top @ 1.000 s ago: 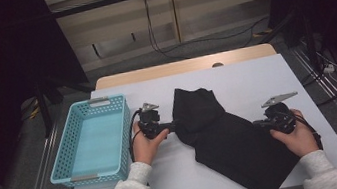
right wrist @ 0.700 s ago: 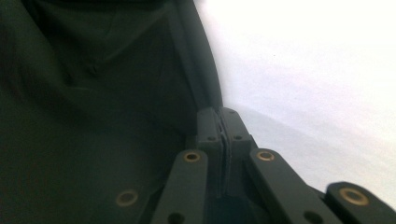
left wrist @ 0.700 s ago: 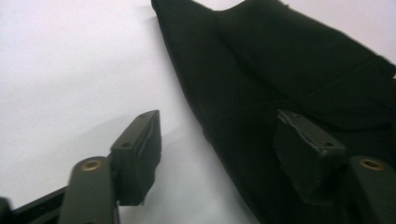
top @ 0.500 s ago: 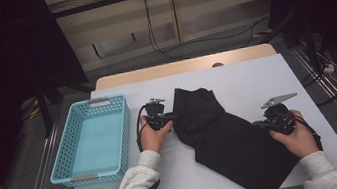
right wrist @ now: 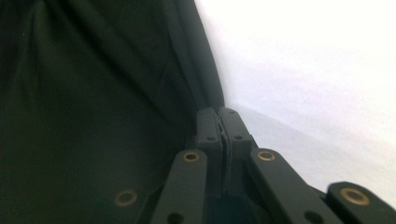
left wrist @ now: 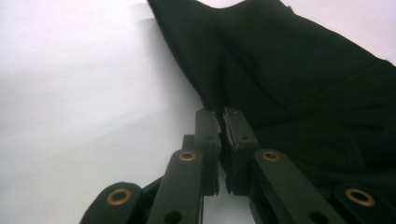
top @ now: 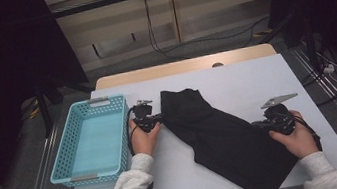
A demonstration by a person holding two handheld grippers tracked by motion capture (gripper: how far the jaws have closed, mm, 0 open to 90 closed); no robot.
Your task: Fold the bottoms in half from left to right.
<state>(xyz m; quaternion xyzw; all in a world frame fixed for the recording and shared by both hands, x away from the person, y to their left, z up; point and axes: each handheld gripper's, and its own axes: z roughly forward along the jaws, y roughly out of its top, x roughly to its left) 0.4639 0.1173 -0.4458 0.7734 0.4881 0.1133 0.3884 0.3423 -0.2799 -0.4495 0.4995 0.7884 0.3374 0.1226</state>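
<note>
A black cloth garment (top: 223,137) lies slantwise on the white table (top: 255,76), running from the middle toward the front right. My left gripper (top: 160,118) sits at the garment's upper left edge. Its jaws have just been closing, and they now pinch the cloth's edge (left wrist: 289,70) at the left gripper's tips (left wrist: 221,116). My right gripper (top: 257,123) rests at the garment's right edge. In its own view the right gripper (right wrist: 218,114) is shut on the hem of the dark cloth (right wrist: 93,93).
A light blue plastic basket (top: 61,151) stands at the table's left side, just beside my left hand. Bare white table lies behind and to the right of the garment. Cables and a dark stand are on the floor beyond the table.
My left hand has shifted a little farther up the table along the garment's left edge, to its upper corner. The right hand and the garment have stayed put.
</note>
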